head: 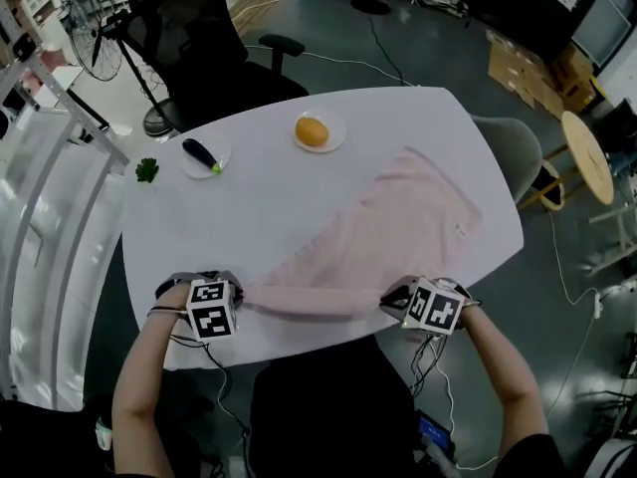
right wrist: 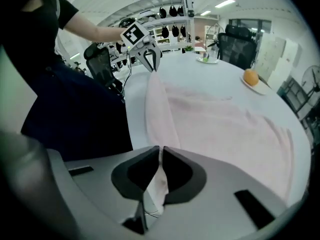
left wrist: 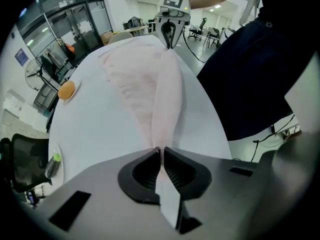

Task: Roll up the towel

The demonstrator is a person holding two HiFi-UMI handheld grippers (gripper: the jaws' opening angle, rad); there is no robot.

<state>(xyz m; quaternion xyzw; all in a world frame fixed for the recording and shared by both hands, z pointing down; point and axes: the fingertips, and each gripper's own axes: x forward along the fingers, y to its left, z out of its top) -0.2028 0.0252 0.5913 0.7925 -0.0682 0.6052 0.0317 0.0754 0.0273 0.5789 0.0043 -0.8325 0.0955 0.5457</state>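
Observation:
A pale pink towel point(head: 398, 222) lies slantwise across the white table point(head: 259, 202). Its near edge is gathered into a thick fold that runs along the table's front edge between both grippers. My left gripper point(head: 237, 301) is shut on the left end of that fold, and cloth shows between its jaws point(left wrist: 161, 152). My right gripper point(head: 395, 300) is shut on the right end, with cloth pinched in its jaws point(right wrist: 161, 152). Both point steeply down. Each gripper view shows the folded towel point(left wrist: 162, 91) point(right wrist: 157, 114) stretching to the other gripper.
An orange point(head: 312, 130) sits on a small plate at the far middle of the table. An eggplant point(head: 202, 155) lies on a plate at the far left, with a green sprig point(head: 147, 170) by the edge. A black office chair point(head: 199, 53) stands beyond the table and a grey chair point(head: 513, 152) at its right.

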